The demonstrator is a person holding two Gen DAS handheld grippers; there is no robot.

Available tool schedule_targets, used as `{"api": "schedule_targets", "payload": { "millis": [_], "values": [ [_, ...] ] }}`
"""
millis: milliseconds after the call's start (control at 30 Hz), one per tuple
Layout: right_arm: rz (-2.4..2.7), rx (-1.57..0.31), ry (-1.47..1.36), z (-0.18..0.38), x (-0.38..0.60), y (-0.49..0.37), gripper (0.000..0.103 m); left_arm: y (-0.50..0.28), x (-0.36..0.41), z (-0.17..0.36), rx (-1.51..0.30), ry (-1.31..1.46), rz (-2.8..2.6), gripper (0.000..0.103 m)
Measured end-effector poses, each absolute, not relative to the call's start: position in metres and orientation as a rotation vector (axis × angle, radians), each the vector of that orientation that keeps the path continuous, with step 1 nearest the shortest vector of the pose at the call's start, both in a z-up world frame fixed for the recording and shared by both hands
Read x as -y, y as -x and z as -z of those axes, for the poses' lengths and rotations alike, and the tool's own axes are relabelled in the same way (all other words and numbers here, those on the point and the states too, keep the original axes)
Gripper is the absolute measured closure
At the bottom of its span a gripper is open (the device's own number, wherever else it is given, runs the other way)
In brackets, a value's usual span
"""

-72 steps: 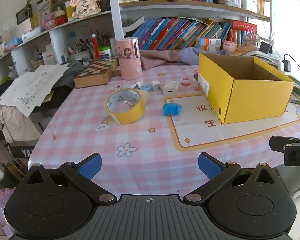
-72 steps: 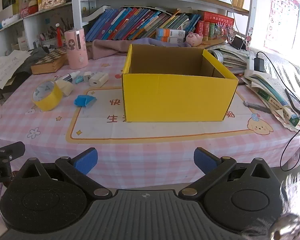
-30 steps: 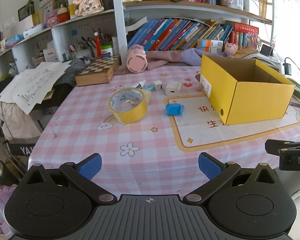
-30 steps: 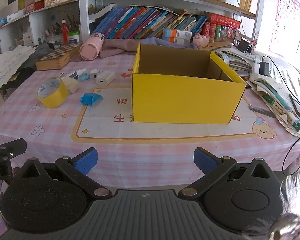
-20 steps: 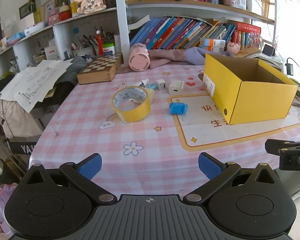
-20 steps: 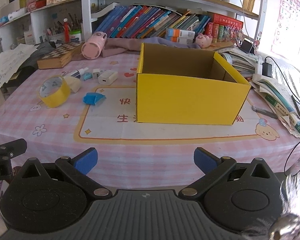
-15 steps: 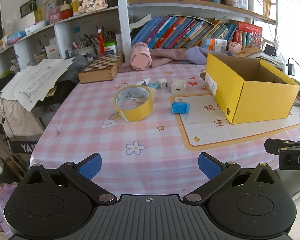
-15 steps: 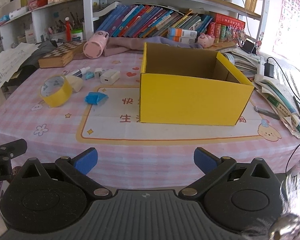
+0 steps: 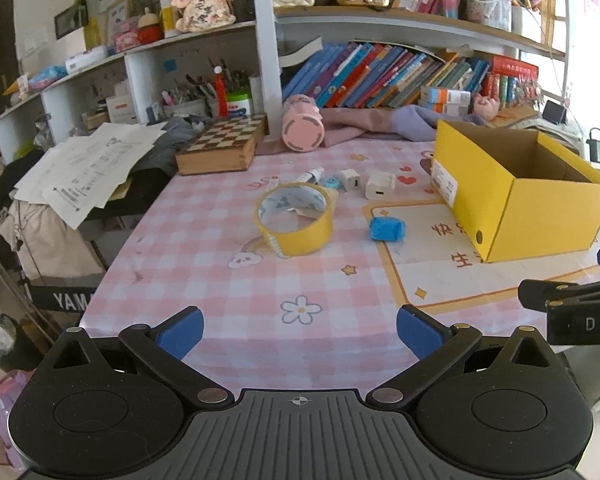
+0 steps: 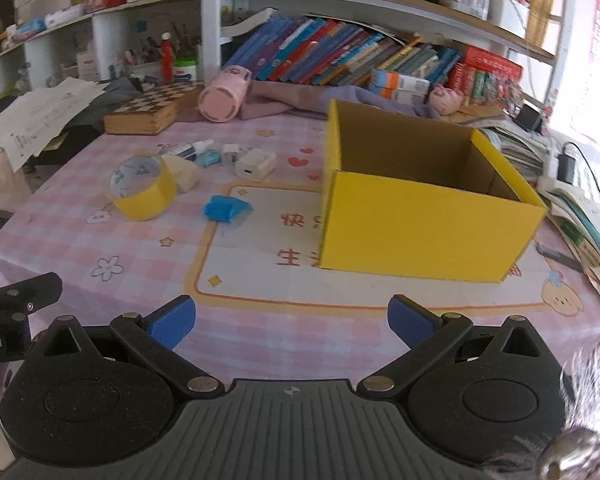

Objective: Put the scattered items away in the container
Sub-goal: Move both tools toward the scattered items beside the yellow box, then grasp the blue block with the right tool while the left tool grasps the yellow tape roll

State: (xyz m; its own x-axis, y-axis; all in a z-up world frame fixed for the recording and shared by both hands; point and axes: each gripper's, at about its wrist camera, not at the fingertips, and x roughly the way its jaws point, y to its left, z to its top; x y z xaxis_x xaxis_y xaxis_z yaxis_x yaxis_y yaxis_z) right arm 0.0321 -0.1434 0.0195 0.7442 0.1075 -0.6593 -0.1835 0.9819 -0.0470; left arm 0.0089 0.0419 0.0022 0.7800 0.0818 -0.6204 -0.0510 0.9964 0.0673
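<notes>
With both the left gripper [image 9: 300, 326] and right gripper [image 10: 291, 318] spread wide and empty at the table's near edge, the yellow tape roll [image 9: 295, 219], standing left of the yellow cardboard box [image 9: 540, 204], may roll away if nudged.

The tablecloth [image 9: 204, 240] is pink-and-white gingham dotted with small flowers, stars and hearts, and ahead of the right gripper lies a white mat [image 10: 260, 264] with an orange border and red characters. On it stands a bright yellow cardboard box [image 10: 424, 232] – brown inside – while ahead of the left gripper sit a yellow tape roll [image 9: 296, 218], a crumpled blue wrapper [image 9: 387, 229] and two white chargers [image 9: 380, 185]. Farther off lie a pale pink cylinder [image 9: 303, 129] and a black-and-white chequered chessboard box [image 9: 220, 148] – both grippers are black with blue fingertip pads [image 9: 180, 330].
</notes>
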Motion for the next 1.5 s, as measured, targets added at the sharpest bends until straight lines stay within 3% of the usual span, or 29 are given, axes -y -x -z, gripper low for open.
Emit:
{"api": "schedule_targets", "payload": {
  "millis": [633,1500],
  "values": [
    [-0.305,-0.694,0.136,-0.016,0.111,-0.069,0.0,-0.036,-0.069,0.002,-0.664,0.009,-0.099,0.0],
    [-0.385,-0.76,0.21,0.003,0.089,-0.203,0.003,-0.15,-0.078,0.018,-0.743,0.061,-0.102,0.0]
  ]
}}
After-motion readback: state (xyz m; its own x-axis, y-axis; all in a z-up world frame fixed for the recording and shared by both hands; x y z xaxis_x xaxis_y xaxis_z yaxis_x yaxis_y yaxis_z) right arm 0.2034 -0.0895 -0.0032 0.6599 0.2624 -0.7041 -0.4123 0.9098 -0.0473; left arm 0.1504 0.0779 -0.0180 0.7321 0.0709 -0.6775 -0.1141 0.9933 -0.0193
